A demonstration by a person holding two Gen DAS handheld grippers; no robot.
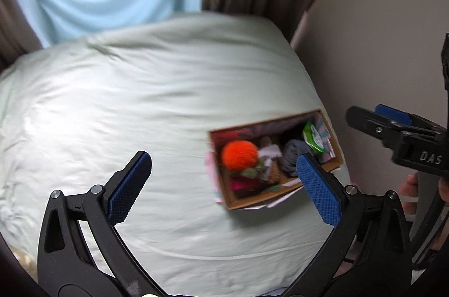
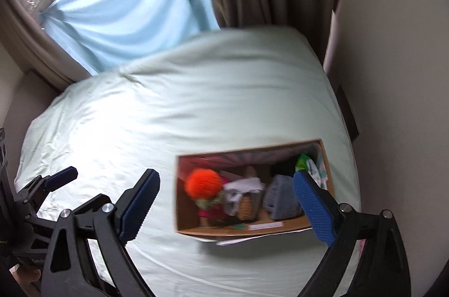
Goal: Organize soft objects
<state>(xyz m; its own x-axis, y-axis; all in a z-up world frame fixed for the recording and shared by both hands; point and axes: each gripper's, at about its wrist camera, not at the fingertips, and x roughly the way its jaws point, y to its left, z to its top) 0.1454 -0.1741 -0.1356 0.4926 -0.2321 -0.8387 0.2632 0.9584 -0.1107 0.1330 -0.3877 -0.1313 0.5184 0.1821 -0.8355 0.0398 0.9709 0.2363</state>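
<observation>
Jaws of both the left gripper [image 1: 224,182] and right gripper [image 2: 227,205] gape wide, holding nothing. Beyond them on the bed [image 1: 140,100], the cardboard box [image 2: 185,213] holds an orange pompom toy [image 2: 203,183] among other soft items.

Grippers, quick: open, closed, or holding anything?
Left gripper: open, holding nothing.
Right gripper: open, holding nothing, above the cardboard box.

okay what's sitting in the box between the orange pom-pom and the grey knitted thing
In the right wrist view, a crumpled white cloth over a tan woven item lies between the orange pom-pom and the grey knitted item, inside the cardboard box.
</observation>
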